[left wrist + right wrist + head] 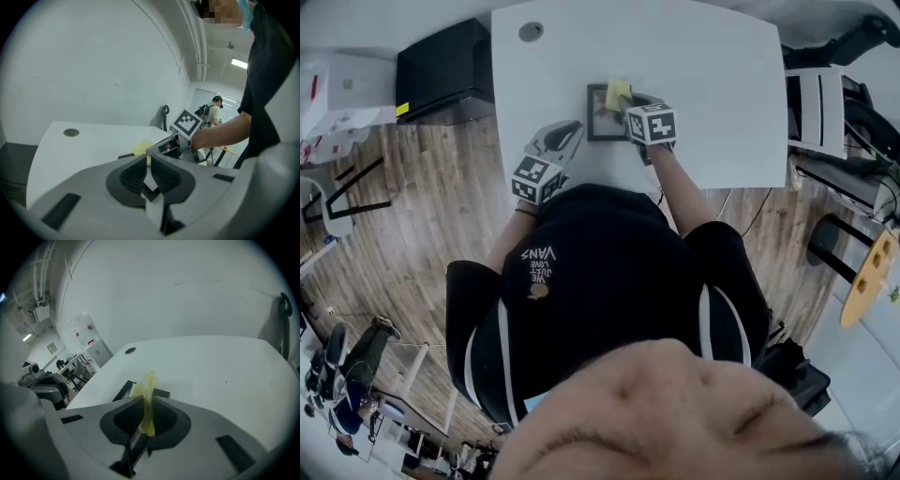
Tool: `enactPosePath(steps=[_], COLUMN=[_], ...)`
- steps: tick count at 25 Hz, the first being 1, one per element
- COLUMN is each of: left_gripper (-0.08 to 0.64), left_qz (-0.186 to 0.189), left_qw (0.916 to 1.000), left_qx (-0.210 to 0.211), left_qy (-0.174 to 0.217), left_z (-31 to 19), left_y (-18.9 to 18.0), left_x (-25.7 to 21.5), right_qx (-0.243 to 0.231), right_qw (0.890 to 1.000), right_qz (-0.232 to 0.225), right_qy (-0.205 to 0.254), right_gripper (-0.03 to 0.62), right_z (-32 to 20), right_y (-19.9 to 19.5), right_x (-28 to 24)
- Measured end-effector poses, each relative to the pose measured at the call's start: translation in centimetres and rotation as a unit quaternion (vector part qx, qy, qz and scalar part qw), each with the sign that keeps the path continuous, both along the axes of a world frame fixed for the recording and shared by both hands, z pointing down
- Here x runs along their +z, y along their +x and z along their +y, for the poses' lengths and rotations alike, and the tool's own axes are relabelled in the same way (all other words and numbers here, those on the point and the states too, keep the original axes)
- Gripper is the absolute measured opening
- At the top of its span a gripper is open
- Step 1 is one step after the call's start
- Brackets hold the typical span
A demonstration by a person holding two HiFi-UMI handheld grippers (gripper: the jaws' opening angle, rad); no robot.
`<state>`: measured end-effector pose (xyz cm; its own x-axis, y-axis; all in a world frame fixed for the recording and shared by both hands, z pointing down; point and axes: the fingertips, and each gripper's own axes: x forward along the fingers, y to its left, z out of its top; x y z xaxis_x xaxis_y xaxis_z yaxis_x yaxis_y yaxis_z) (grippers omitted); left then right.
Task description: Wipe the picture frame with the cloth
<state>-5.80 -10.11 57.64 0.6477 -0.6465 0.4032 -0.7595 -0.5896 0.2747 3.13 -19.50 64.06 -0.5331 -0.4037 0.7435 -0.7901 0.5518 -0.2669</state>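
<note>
Open tabletop (722,84) right of picture frame (600,117), black box (441,66) left of tabletop

Dark rectangular picture frame (602,117) lies flat on white rectangular table (712,84), near its front edge. Yellow fabric cloth (618,94) sits on the frame's right part, between the jaws of the right gripper (630,108). Left gripper (570,134): just left of frame. Round cable hole (531,32): behind-left of frame, well apart. Black box-shaped cabinet (445,70): farther left, off the table.
</note>
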Motion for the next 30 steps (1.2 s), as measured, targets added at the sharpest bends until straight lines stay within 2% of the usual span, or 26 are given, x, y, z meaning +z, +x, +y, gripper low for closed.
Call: enactPosePath(steps=[18,23,30], left_gripper=[0.037,0.037,0.037], left_qz=[0.007,0.007,0.008], left_qw=[0.9999,0.9999,0.9999], left_qx=[0.011,0.01,-0.005], left_qy=[0.004,0.007,0.008], left_z=[0.2,0.4,0.9], left_y=[1.4,1.4,0.6], left_x=[-0.3,-0.4,-0.5], right_qx=[0.041,0.041,-0.003], right_qw=[0.999,0.999,0.998], right_qz=[0.018,-0.012,-0.058], right_qy=[0.008,0.02,0.033], right_gripper=[0.044,0.044,0.044], right_z=[-0.1,0.1,1.4], right_y=[5.2,3.9,-1.1], right_x=[-0.4,-2.1,-4.3])
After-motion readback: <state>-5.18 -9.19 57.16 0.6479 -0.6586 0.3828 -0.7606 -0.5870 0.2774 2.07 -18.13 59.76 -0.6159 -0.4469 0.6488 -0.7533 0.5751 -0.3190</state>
